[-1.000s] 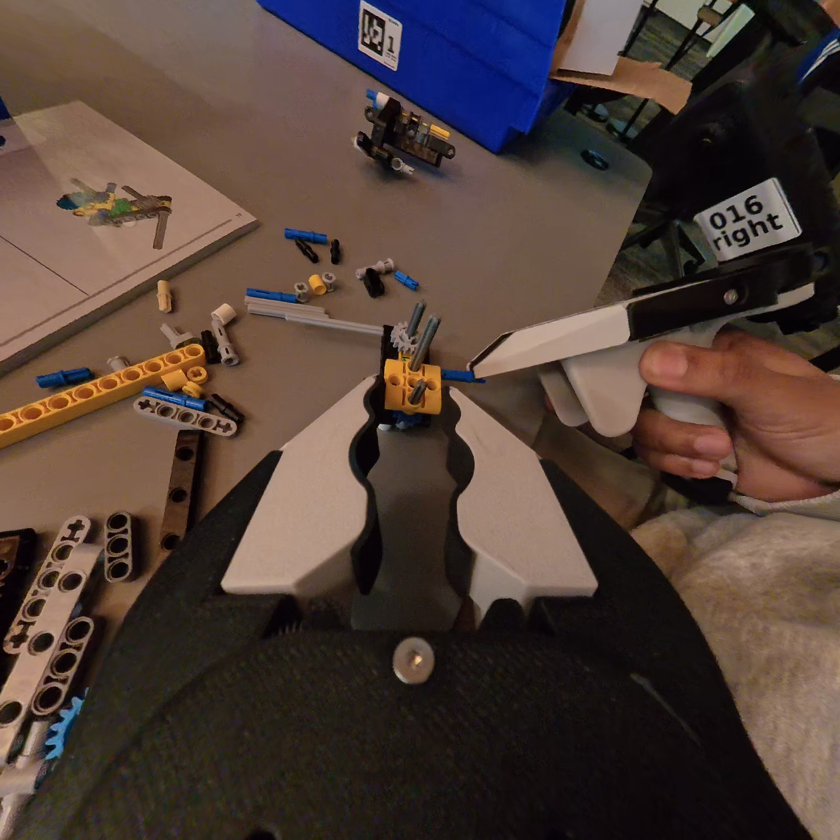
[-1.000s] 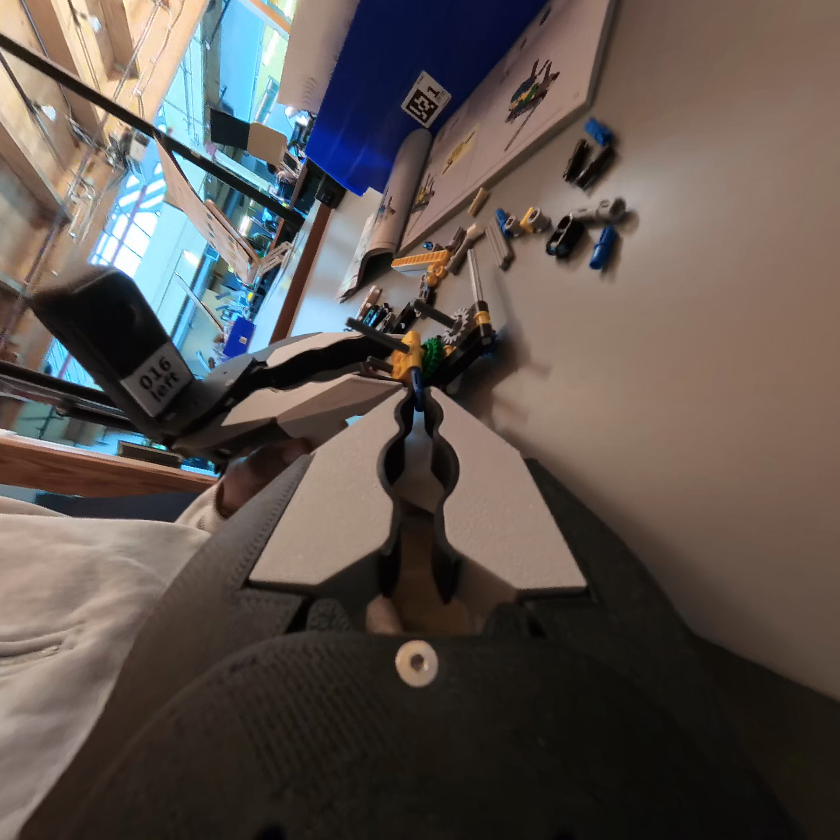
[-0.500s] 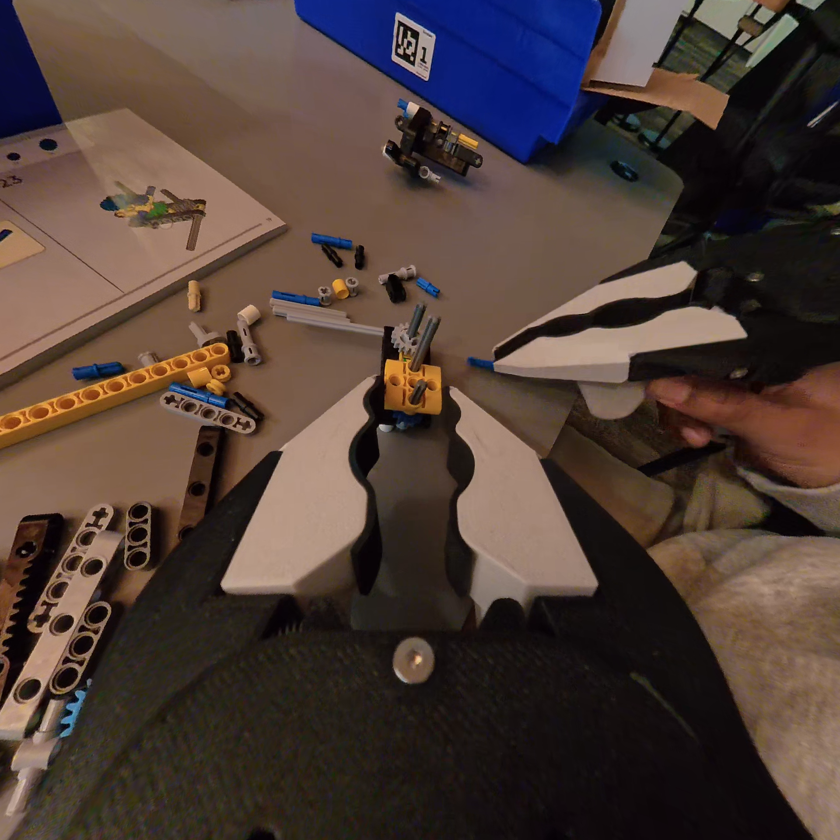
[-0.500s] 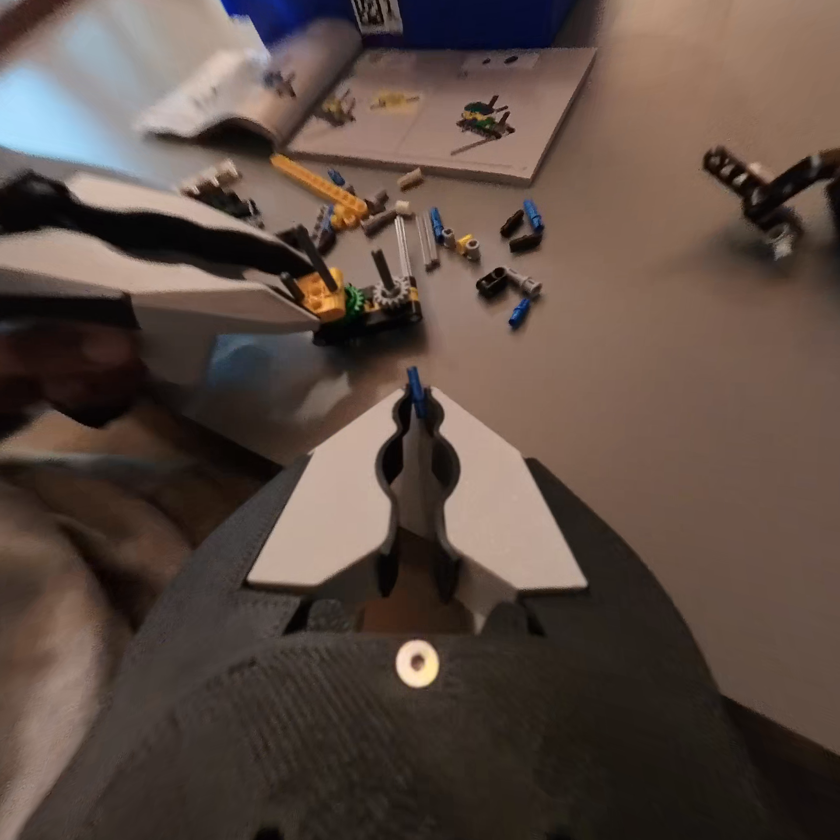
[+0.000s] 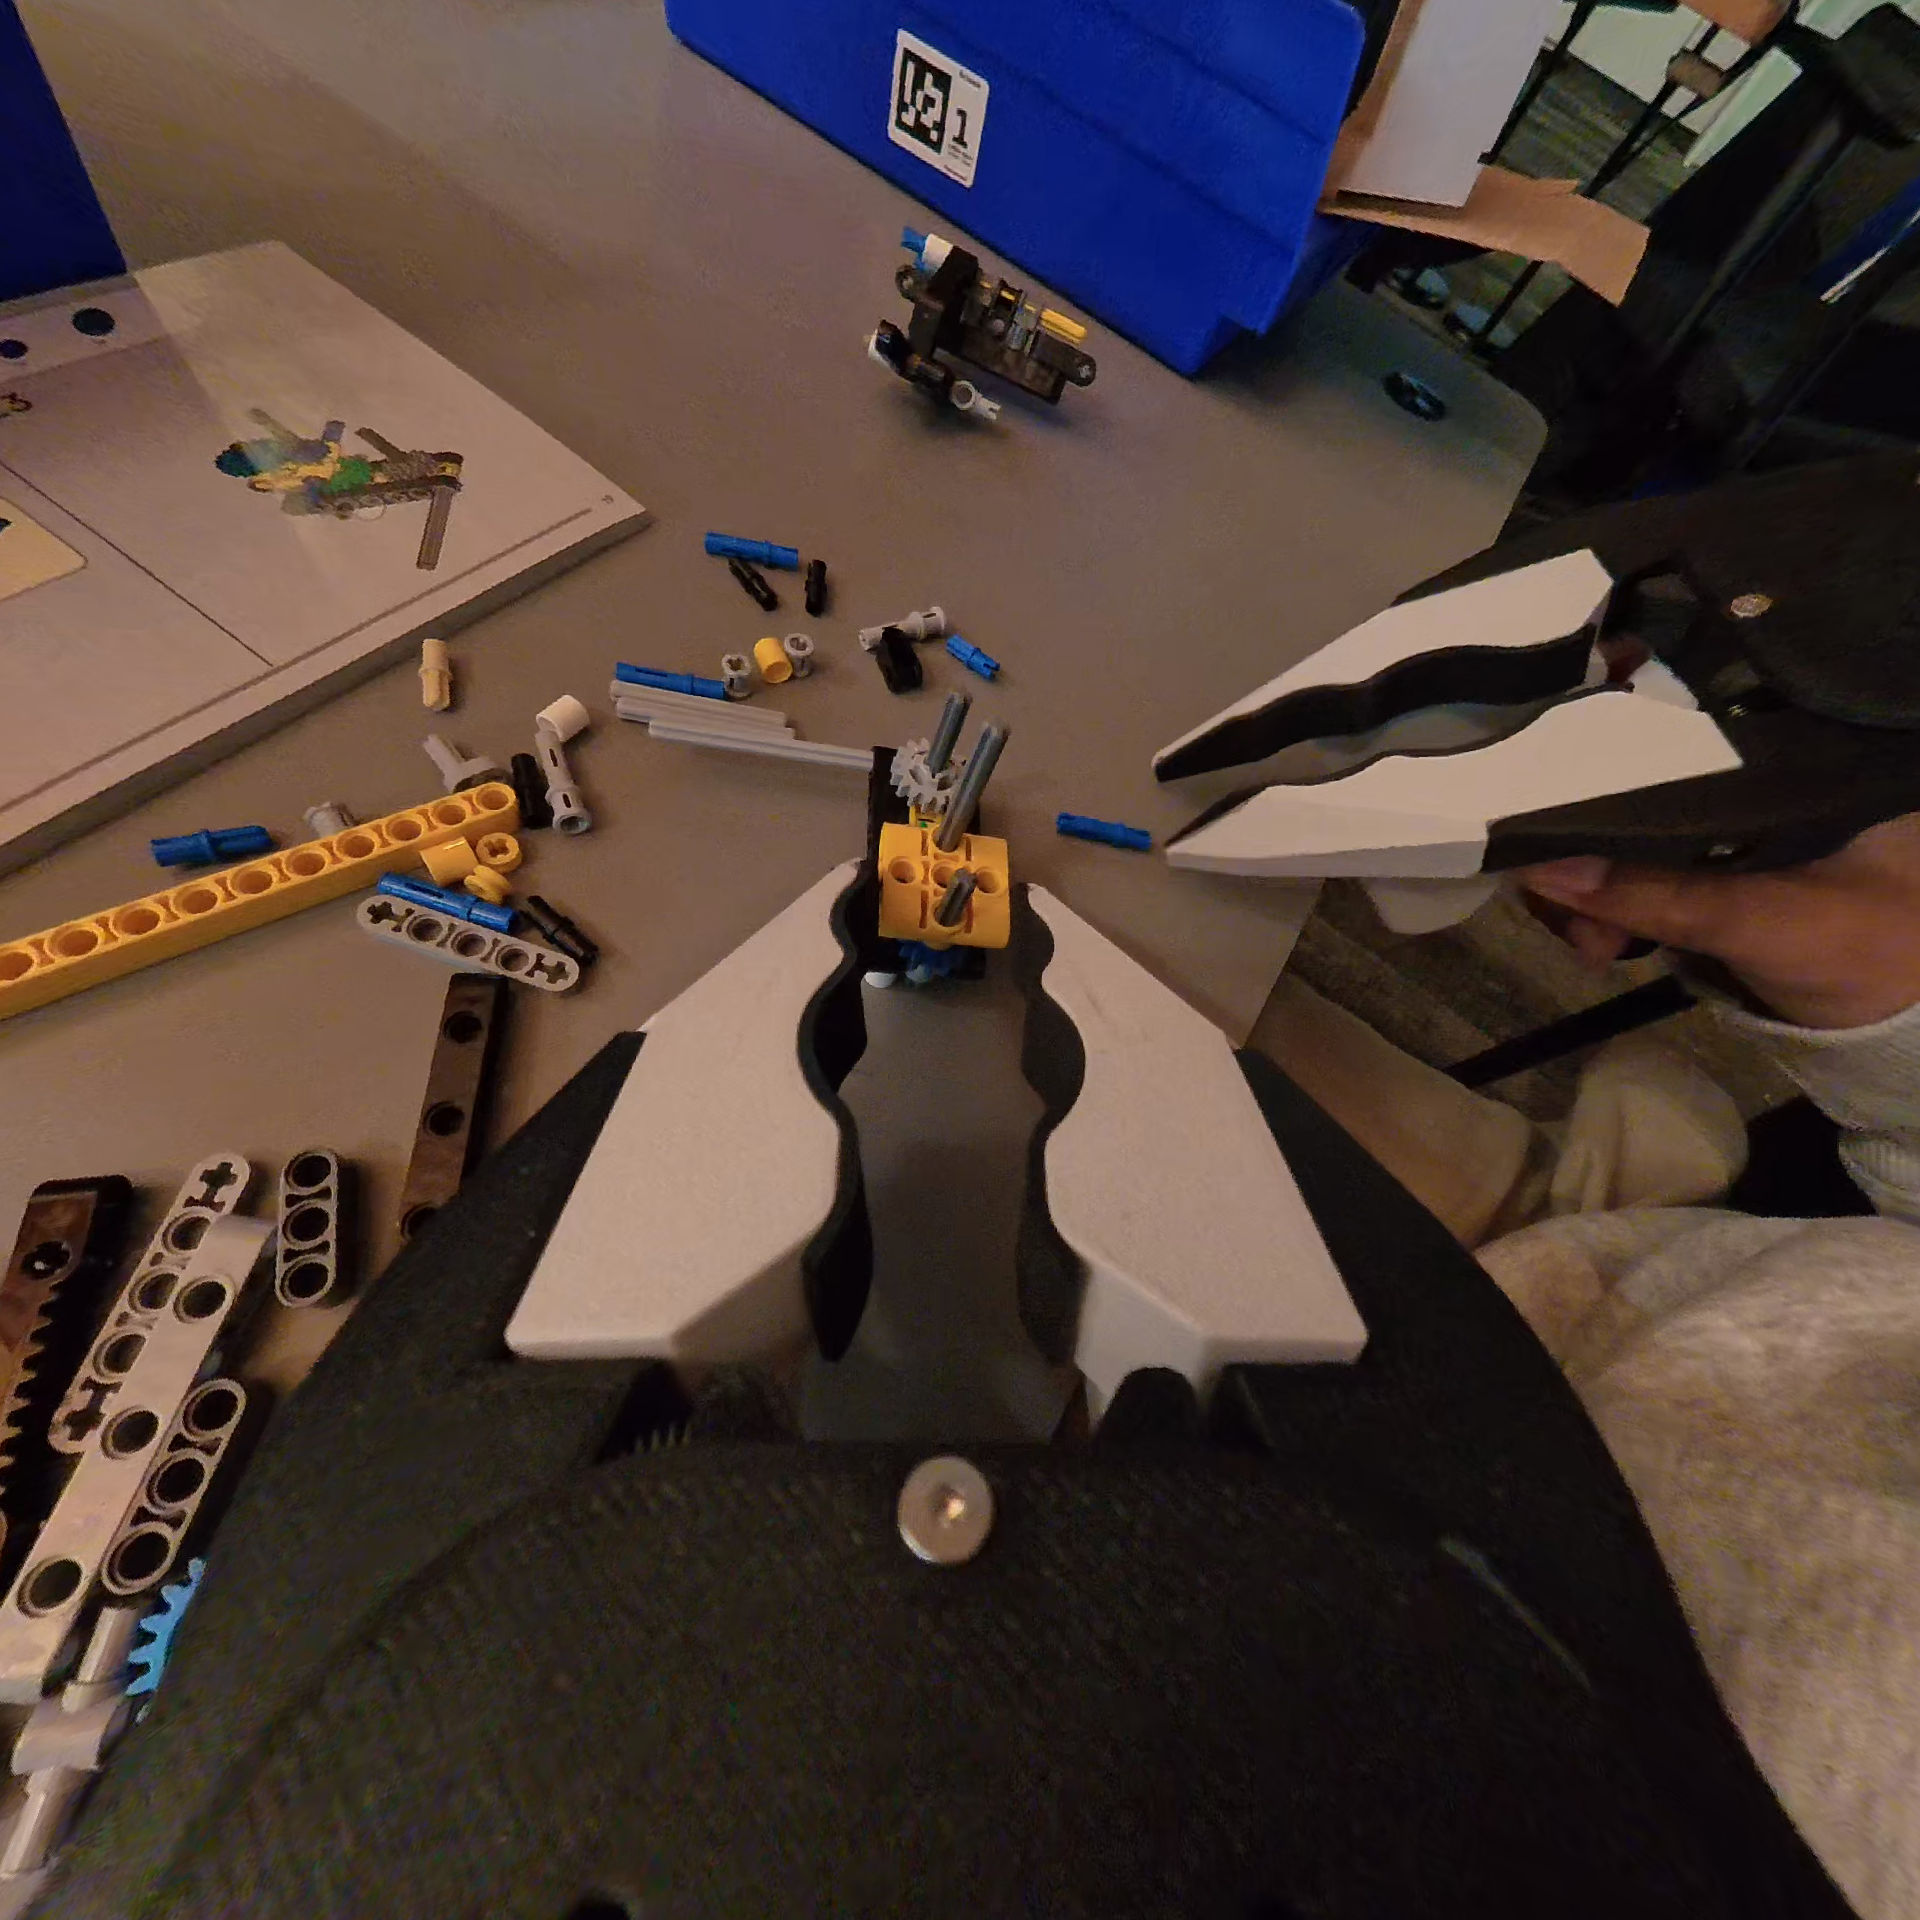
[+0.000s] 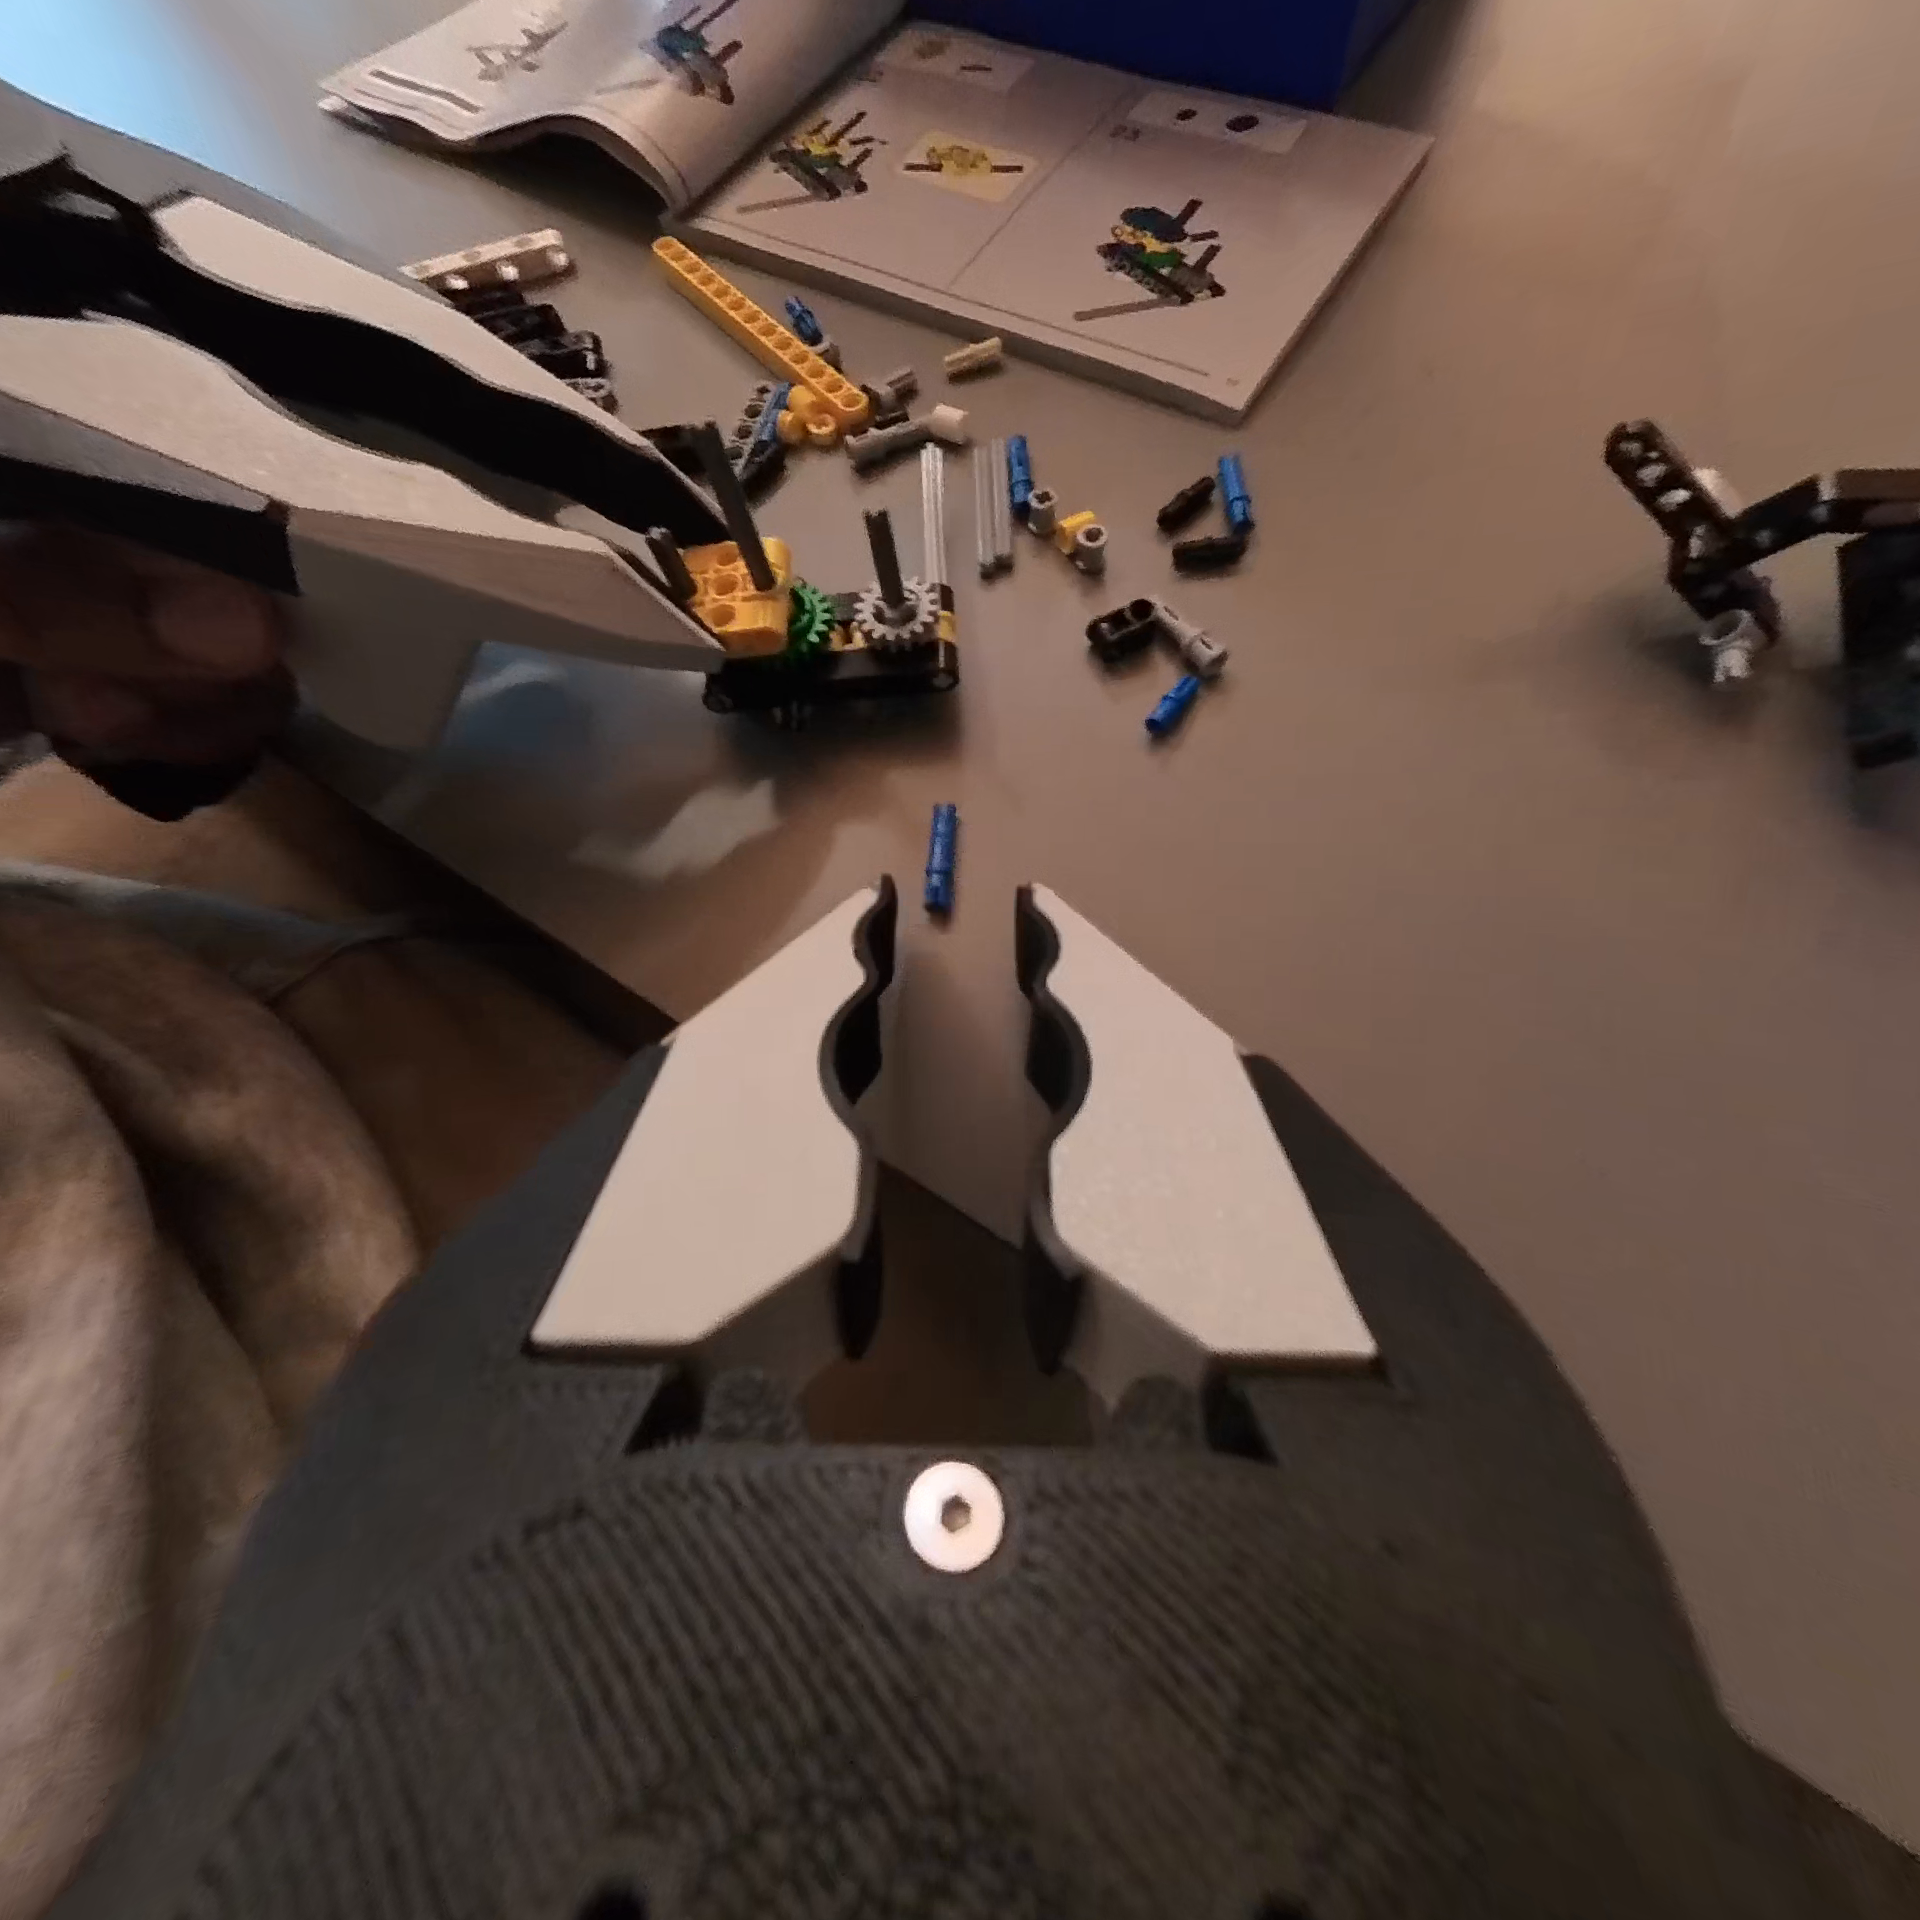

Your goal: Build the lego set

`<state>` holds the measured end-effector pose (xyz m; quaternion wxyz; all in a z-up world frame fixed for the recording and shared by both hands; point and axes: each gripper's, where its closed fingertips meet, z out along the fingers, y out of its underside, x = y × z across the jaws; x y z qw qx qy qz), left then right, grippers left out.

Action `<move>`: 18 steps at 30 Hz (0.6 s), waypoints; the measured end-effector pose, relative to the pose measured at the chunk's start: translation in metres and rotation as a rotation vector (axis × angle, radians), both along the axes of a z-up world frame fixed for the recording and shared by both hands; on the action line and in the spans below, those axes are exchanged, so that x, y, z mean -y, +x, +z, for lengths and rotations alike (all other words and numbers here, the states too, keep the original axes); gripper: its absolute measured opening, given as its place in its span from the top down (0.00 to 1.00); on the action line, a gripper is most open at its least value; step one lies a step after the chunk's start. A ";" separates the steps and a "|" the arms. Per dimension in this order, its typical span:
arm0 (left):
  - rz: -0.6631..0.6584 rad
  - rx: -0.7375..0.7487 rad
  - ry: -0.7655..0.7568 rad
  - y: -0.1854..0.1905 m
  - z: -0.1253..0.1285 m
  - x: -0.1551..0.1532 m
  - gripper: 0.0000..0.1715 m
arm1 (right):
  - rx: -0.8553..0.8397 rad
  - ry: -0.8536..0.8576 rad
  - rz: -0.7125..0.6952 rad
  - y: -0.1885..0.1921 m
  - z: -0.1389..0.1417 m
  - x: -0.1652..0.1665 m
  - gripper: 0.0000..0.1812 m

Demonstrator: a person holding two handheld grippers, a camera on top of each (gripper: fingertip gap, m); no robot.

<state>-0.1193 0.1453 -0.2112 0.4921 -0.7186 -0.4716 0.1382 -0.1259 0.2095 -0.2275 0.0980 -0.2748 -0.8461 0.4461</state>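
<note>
Fingers of the left gripper [image 5: 940, 914] close on the yellow block [image 5: 943, 881] of a small gear assembly [image 6: 831, 623] that stands on the grey bench [image 5: 1195, 499]. In the right wrist view the block sits at the assembly's left end, pinched at the very tips, with a green gear [image 6: 808, 620] and a grey gear [image 6: 902, 621] to its right on a black beam, and dark axles sticking up.

The right gripper [image 6: 951, 899] is open, its fingers apart with nothing between them. A blue pin [image 6: 941, 856] lies loose on the bench just beyond the fingertips, roughly on the line of the gap and pointing away from them; I cannot tell whether its near end reaches between the tips. In the left wrist view the pin [image 5: 1103, 830] lies to the right of the assembly, between it and the right gripper's tips, apart from the block.

Farther off lie loose pins, axles and connectors, a long yellow beam [image 5: 249, 883] at left, an open instruction booklet [image 5: 260, 540] at far left, and a second black sub-assembly [image 5: 977, 332] near a blue bin [image 5: 1143, 156].
</note>
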 end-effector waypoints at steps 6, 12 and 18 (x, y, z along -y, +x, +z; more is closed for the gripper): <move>0.000 0.003 0.008 0.000 0.000 0.000 0.87 | -0.055 0.062 0.034 0.001 -0.006 0.008 0.90; -0.003 -0.001 0.004 0.000 0.000 -0.001 0.87 | -0.060 0.091 0.038 -0.001 -0.008 0.011 0.98; 0.001 -0.001 0.007 0.000 0.000 -0.001 0.87 | -0.065 -0.024 0.088 0.013 0.020 0.029 0.98</move>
